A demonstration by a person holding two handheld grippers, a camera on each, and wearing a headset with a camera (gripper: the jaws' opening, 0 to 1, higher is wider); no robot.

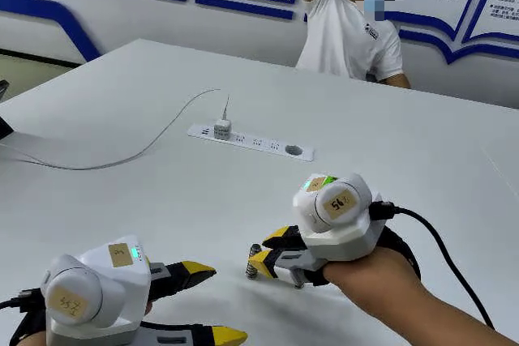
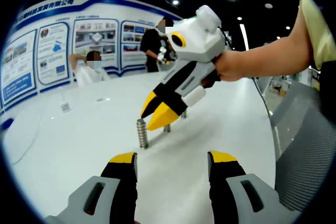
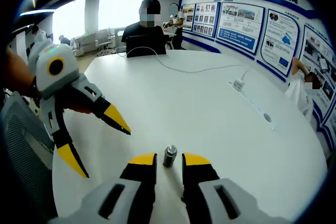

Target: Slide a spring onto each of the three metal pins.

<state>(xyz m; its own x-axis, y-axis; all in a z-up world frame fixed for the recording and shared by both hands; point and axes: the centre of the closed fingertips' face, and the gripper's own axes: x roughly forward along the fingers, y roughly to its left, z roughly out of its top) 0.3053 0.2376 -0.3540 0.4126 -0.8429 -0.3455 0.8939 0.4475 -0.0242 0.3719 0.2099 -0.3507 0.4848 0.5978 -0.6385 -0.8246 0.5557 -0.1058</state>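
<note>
One spring (image 1: pixel 254 263) is on its pin (image 2: pixel 143 144), lower centre, with my right gripper (image 1: pixel 259 250) beside it, jaws slightly apart. My left gripper (image 1: pixel 230 301) hangs empty, jaws spread. The second pin (image 2: pixel 167 128) behind looks bare, so there's more to do.

Bright ceiling strips, fisheye edge warp

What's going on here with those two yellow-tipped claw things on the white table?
A person holds a gripper in each hand over a white table. The right gripper has its narrowly parted jaws right at an upright pin with a spring on it, not clamping it. The left gripper hovers nearby, jaws wide open and empty. What looks like another pin stands behind.
</note>
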